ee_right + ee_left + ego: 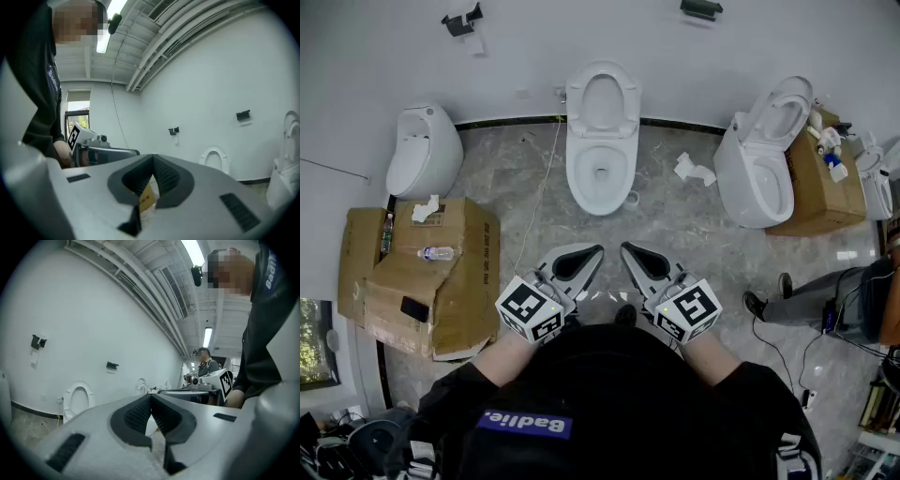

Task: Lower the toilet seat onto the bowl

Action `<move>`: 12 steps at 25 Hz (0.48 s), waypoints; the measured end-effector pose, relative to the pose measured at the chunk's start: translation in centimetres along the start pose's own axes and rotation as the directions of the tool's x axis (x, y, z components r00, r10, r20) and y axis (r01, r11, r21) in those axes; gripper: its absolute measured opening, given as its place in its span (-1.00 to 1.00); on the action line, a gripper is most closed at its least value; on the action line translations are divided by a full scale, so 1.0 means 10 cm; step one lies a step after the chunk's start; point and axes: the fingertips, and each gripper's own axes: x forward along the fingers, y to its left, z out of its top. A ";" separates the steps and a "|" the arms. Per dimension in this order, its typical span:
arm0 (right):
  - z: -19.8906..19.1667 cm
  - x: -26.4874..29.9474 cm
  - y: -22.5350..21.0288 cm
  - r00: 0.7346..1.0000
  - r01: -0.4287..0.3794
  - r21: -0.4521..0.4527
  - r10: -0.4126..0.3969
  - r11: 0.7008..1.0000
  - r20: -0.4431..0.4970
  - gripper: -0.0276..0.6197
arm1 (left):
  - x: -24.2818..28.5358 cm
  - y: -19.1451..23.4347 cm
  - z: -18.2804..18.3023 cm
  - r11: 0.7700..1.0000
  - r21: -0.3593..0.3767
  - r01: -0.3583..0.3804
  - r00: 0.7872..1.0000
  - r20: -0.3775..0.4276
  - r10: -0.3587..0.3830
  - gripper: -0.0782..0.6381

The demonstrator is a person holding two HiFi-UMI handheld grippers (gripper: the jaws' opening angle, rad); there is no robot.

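Toilet seat (629, 94) upright, cardboard box (422, 272) left, another toilet (757, 173) right

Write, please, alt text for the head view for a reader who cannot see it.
A person in black holds the left gripper and right gripper, both shut, before a white toilet whose seat stands raised against the wall. A left toilet and a right toilet flank it; a cardboard box lies at left.
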 end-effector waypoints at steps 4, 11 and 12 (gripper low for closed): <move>0.02 0.00 -0.02 1.000 -0.003 0.003 0.003 1.000 -0.001 -0.83 | 0.02 0.00 0.03 1.000 0.003 -0.001 1.000 0.001 0.001 -0.73; 0.03 -0.02 -0.08 0.999 -0.032 0.014 0.031 0.999 0.012 -0.83 | 0.09 0.00 0.02 1.000 0.006 -0.023 1.000 -0.003 0.023 -0.73; 0.03 -0.02 -0.09 0.999 -0.036 0.015 0.036 0.999 0.012 -0.83 | 0.10 0.01 0.02 1.000 0.007 -0.029 1.000 -0.003 0.029 -0.73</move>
